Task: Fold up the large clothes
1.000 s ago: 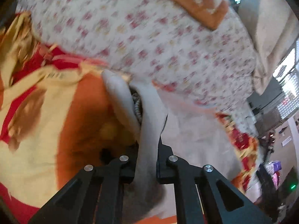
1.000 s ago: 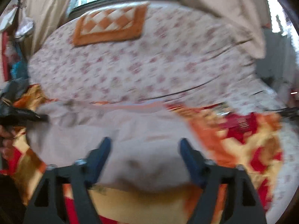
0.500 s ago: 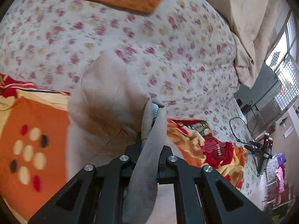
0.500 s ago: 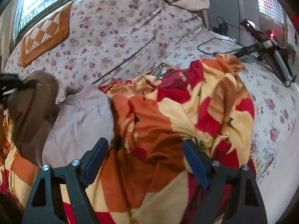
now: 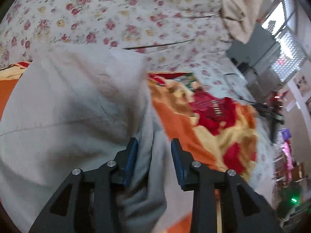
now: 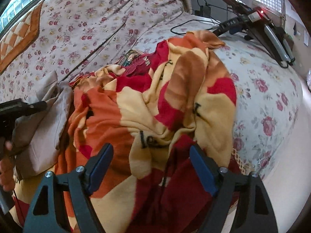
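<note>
Now the left tongs (image 5: pixel 154 145) are standing released, blue pads parted, with a fold of the grey garment (image 5: pixel 77 112) lying loosely between them. That soft, fleecy cloth is bulging in a rounded heap just ahead and left, a stitched seam crossing it. The right tongs (image 6: pixel 150 155) are gaping wide over a rumpled orange, red and cream blanket (image 6: pixel 151 101), gripping nothing. Only the right view is showing the garment's flat folded part to the left beside the blanket, and cables (image 6: pixel 192 22) on the floral bed (image 6: pixel 268 97).
</note>
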### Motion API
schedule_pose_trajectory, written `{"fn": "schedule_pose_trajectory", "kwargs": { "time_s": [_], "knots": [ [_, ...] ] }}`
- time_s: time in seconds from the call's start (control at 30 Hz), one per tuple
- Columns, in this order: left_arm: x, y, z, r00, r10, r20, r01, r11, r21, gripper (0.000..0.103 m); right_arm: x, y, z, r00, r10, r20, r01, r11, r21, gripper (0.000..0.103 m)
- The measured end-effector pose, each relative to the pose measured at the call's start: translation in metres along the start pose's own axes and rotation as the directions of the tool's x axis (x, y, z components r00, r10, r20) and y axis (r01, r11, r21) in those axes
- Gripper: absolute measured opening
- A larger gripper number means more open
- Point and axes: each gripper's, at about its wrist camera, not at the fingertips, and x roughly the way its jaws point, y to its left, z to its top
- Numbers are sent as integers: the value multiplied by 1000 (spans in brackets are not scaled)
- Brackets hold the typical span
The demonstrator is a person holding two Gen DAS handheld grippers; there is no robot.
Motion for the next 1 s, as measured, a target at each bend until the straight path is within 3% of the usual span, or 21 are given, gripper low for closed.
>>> {"fn": "schedule_pose_trajectory", "kwargs": {
  "time_s": [0.1, 0.13, 0.2, 0.3, 0.37, 0.43, 0.6, 0.67, 0.7, 0.9, 1.0],
  "knots": [
    [-42, 0, 2, 992, -123, 16, 123, 992, -29, 27, -2, 5, 1, 1000, 12, 8, -12, 1000, -2, 85],
    [-66, 3, 2, 988, -143, 57, 144, 989, -15, 29, -3, 8, 1, 1000, 16, 15, -16, 1000, -6, 85],
    [-94, 11, 1, 986, -118, 121, 117, 993, 11, 36, -4, 12, 2, 1000, 14, 19, -14, 1000, -10, 85],
    [-115, 40, -7, 983, 12, 184, -15, 1000, 15, 36, -6, 15, 2, 1000, 11, 26, -11, 1000, -11, 85],
    [-109, 62, -14, 986, 62, 156, -59, 998, -24, 16, -8, 16, 3, 1000, 8, 30, -8, 1000, -12, 85],
    [-93, 71, -26, 993, 48, 105, -46, 999, -30, 2, -8, 17, 3, 1000, 7, 29, -7, 1000, -11, 85],
    [-29, 31, -61, 995, -78, -61, 83, 993, 79, 0, -8, 23, 3, 999, -6, 31, 7, 1000, -30, 85],
    [1, 11, -87, 987, -50, -152, 74, 985, 157, 0, -7, 24, 3, 999, -21, 31, 22, 999, -35, 85],
    [1, 9, -91, 988, -46, -148, 70, 984, 165, 0, -6, 24, 3, 999, -28, 27, 29, 999, -33, 85],
    [-72, 9, -81, 995, -100, -7, 100, 980, 172, 0, -14, 22, 3, 997, -42, 65, 42, 999, -2, 84],
    [-123, 28, -60, 990, -57, 131, 34, 985, 167, 0, -25, 31, 6, 992, -10, 124, 10, 1000, -4, 80]
  ]
}}
